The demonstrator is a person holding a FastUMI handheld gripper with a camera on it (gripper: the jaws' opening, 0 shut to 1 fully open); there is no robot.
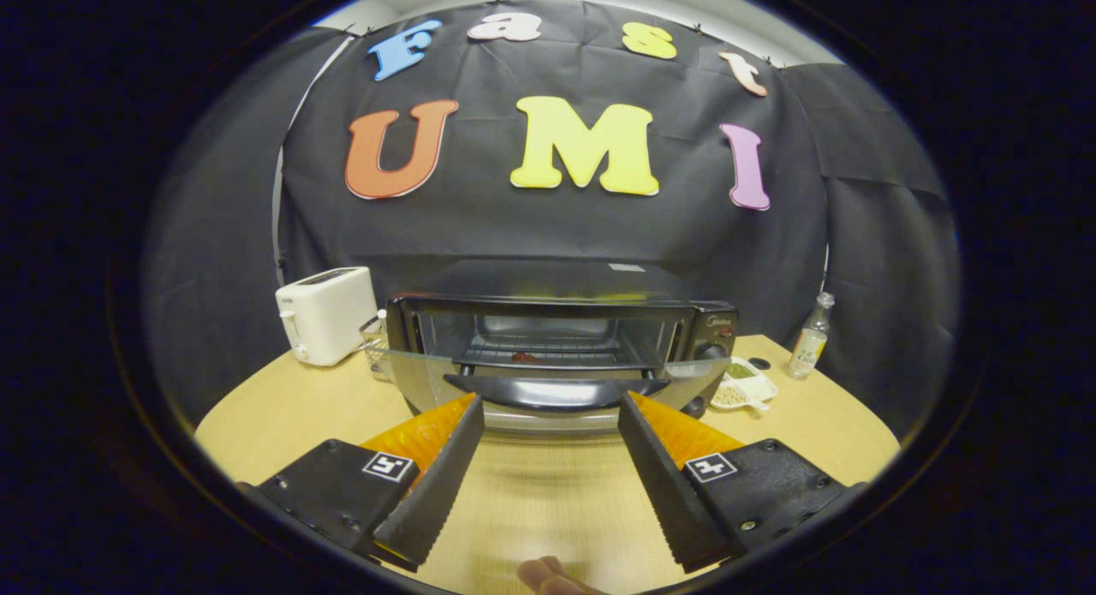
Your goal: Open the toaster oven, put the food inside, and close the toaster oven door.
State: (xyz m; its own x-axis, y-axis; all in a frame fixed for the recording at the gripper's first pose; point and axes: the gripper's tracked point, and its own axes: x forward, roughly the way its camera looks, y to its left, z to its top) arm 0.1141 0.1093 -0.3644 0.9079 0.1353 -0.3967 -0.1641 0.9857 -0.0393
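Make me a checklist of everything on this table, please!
Surface: light wooden table, bare ahead of the tongs.
Job's things: black toaster oven, glass door folded down; reddish food on its rack.
Clutter: white toaster, small wire basket, white divided dish of grains, small clear bottle.
Tongs: open, empty, tips by the door handle.
Cables: nothing seen.
Surroundings: black cloth wall.
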